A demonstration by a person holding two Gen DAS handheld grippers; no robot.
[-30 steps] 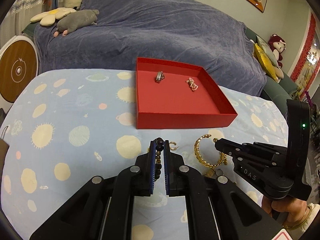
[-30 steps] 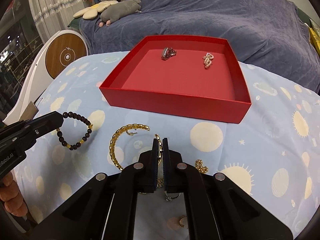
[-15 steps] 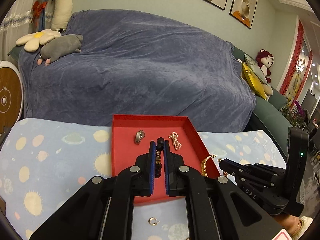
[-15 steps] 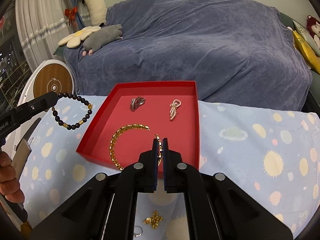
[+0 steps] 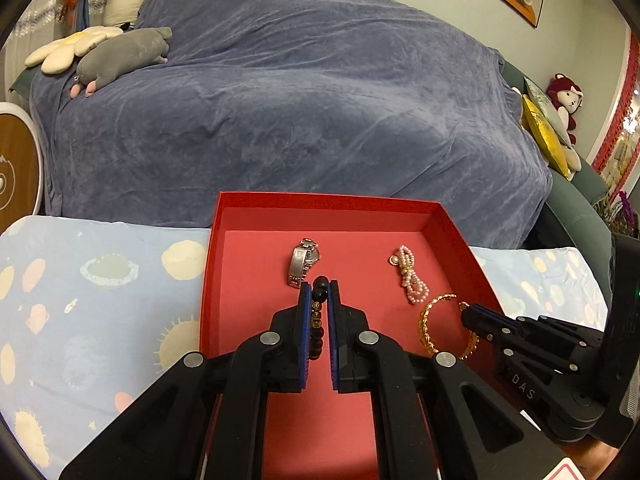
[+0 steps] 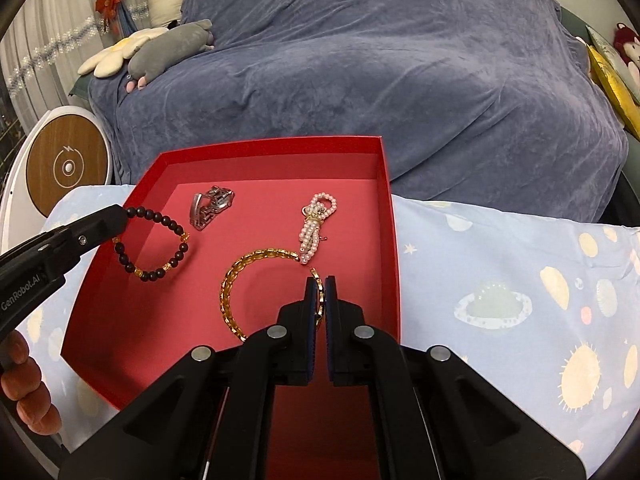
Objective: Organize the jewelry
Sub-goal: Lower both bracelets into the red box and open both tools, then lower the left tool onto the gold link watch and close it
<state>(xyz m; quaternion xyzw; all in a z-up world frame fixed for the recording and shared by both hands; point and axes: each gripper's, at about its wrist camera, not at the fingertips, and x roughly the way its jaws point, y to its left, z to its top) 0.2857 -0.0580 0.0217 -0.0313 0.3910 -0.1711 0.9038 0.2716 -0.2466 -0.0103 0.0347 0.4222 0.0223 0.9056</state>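
Both claws are hanging over the red tray [image 6: 390, 216], each clamped on a bracelet: the left claw [image 5: 319, 292] is pinching the dark bead bracelet [image 6: 154, 244], which is dangling over the tray's left side, and the right claw [image 6: 319, 286] is gripping the gold chain bracelet [image 6: 240, 280] over the middle. Bare red floor is lying directly beneath both loops, nearer than the silver watch [image 5: 303, 262] and pearl piece [image 5: 408, 274] at the far edge, so releasing looks like the coming step.

- A table under a pale blue cloth [image 6: 500, 280] printed with suns and planets carries everything.
- A shallow red tray [image 6: 390, 216] lies directly on the cloth, near its far edge.
- On the tray floor rest a silver watch [image 5: 303, 262] and a pink pearl piece [image 5: 410, 276].
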